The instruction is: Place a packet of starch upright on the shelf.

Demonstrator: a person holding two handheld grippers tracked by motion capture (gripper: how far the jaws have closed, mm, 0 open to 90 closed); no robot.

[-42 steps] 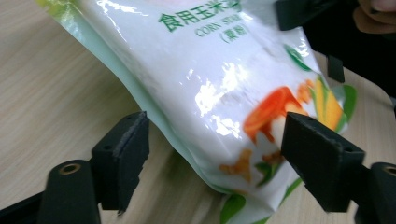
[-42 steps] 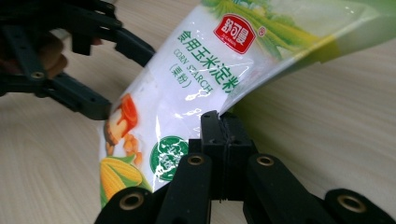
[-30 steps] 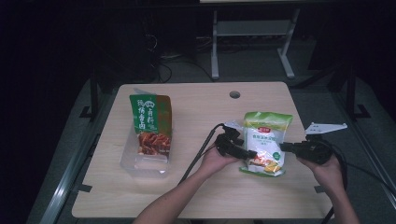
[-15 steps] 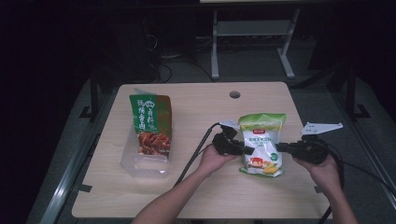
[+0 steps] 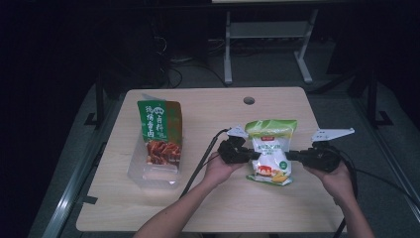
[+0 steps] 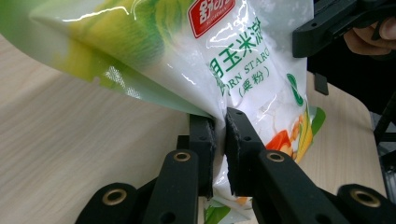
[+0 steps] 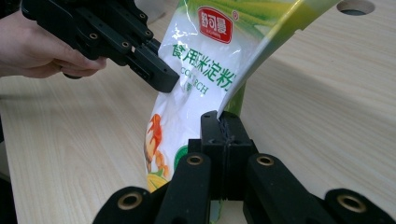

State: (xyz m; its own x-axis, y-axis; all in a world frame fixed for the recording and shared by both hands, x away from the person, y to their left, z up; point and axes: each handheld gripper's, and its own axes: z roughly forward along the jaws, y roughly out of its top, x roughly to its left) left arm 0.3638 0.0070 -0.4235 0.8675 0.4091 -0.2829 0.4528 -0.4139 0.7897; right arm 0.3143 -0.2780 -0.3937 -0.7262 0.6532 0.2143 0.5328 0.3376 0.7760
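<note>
Fingers of both grippers clamped on corn starch bag (image 5: 270, 151) edges.

The white bag (image 6: 243, 70) reads "CORN STARCH" under Chinese characters. A red logo sits at its top. The green bag's (image 5: 159, 130) white characters are too small to read.

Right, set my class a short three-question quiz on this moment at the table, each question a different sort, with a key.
1. True or false: both the left gripper and the right gripper are clamped on the corn starch bag.
2. Multiple choice: the green meat snack pouch rests on A) the floor, B) the clear plastic container, C) the corn starch bag.
3. Fill in: near the far edge of the wooden table there is a round ____.

Key: 1 true, each pinches one side edge. 2 B. 3 hole.
</note>
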